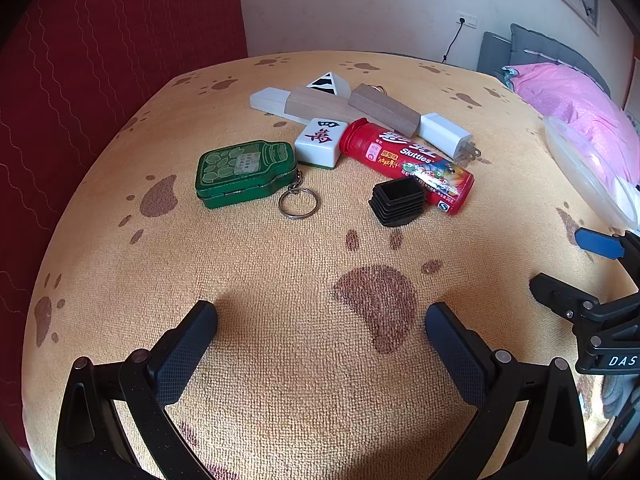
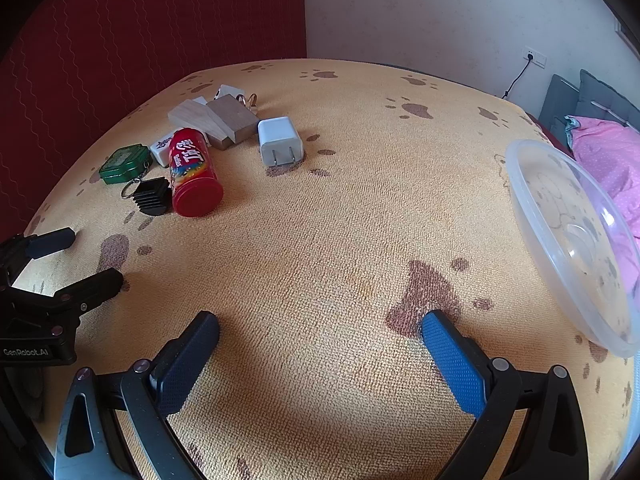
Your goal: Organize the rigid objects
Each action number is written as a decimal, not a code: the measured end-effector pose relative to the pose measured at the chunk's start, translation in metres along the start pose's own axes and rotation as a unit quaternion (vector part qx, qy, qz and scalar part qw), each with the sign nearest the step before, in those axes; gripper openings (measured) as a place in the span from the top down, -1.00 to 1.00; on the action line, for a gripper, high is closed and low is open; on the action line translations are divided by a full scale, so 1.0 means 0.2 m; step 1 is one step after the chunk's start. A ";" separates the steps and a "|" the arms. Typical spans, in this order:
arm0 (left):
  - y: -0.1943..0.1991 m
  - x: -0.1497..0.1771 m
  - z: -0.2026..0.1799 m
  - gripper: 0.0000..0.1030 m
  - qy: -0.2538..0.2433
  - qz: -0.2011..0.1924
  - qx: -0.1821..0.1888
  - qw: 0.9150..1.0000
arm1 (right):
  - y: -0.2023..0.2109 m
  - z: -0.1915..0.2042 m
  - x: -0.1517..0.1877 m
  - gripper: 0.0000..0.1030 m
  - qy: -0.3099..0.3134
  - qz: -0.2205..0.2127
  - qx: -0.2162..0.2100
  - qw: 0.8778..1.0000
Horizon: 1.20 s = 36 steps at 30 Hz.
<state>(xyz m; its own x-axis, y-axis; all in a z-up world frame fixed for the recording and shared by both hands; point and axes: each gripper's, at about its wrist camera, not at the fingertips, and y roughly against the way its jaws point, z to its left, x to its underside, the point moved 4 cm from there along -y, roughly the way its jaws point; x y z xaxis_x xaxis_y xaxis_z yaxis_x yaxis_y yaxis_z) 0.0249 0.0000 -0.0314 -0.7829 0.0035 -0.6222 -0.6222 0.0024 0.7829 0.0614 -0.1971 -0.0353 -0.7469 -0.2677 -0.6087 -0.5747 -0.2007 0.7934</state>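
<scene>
Both tongs, left tongs [image 1: 320,344] and right tongs [image 2: 320,344], are held wide and empty. No item is yet gathered; the clutter around the Skittles tube [image 1: 408,164] lies at twelve o'clock, the clear tub [image 2: 572,240] at two. A first pick is judged next.

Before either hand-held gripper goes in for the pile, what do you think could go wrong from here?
1. The Skittles tube lies on its side and may roll on the soft cloth if nudged.
2. The black ribbed cap sits against the tube, so grasping one may shove the other.
3. The wooden blocks lie stacked and overlapping; lifting one could drag its neighbours.
</scene>
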 end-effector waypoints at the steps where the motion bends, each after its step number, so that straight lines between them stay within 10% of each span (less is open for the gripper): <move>1: 0.00 0.00 0.00 -1.00 0.000 0.000 0.000 1.000 | 0.00 0.00 0.00 -1.00 0.000 0.000 0.000 1.000; 17: -0.01 -0.03 0.02 -1.00 -0.016 0.019 0.017 1.000 | 0.00 0.00 0.00 -1.00 0.001 0.000 0.000 1.000; 36: -0.08 -0.34 0.29 -1.00 0.073 0.002 -0.027 0.997 | 0.00 0.00 0.00 -1.00 0.001 0.001 0.000 1.000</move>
<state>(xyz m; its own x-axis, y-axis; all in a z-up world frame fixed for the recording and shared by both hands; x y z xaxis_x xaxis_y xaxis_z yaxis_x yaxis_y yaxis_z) 0.0885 0.0578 -0.0022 -0.7756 -0.1427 -0.6149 -0.6146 -0.0518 0.7871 0.0608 -0.1971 -0.0350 -0.7468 -0.2701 -0.6077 -0.5737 -0.2006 0.7941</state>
